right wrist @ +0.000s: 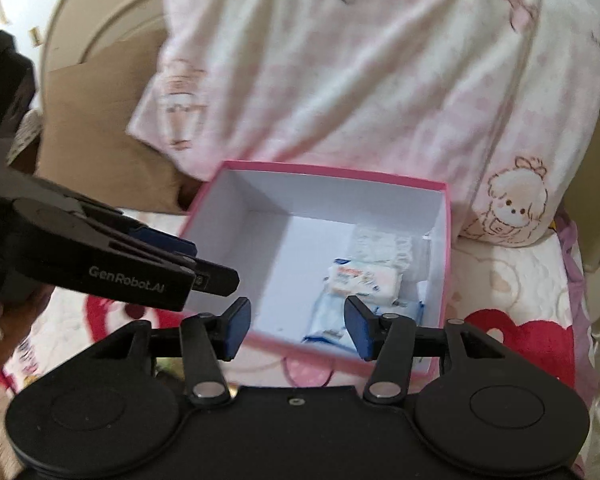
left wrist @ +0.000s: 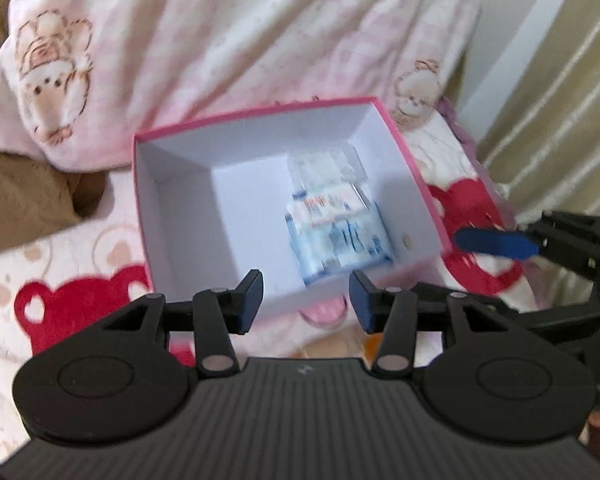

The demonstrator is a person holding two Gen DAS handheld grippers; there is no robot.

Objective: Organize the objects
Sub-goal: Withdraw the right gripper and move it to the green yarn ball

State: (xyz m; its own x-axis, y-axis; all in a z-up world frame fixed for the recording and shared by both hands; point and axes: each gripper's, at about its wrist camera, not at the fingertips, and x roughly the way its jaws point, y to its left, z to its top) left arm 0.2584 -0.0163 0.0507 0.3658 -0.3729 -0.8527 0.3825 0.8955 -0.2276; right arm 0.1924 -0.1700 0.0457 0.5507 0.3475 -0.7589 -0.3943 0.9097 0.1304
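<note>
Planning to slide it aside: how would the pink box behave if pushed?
The pink box looks like thin card, holding only some small packets, so probably light. On the soft bedding it may drag or tilt rather than glide.

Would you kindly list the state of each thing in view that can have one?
Box: lid off, upright on the bedsheet.
Packets: stacked inside the box, toward its right side.
Left gripper: open, empty, above the box's near edge.
Right gripper: open, empty, above the box's near edge.
Blanket: bunched up behind the box.
</note>
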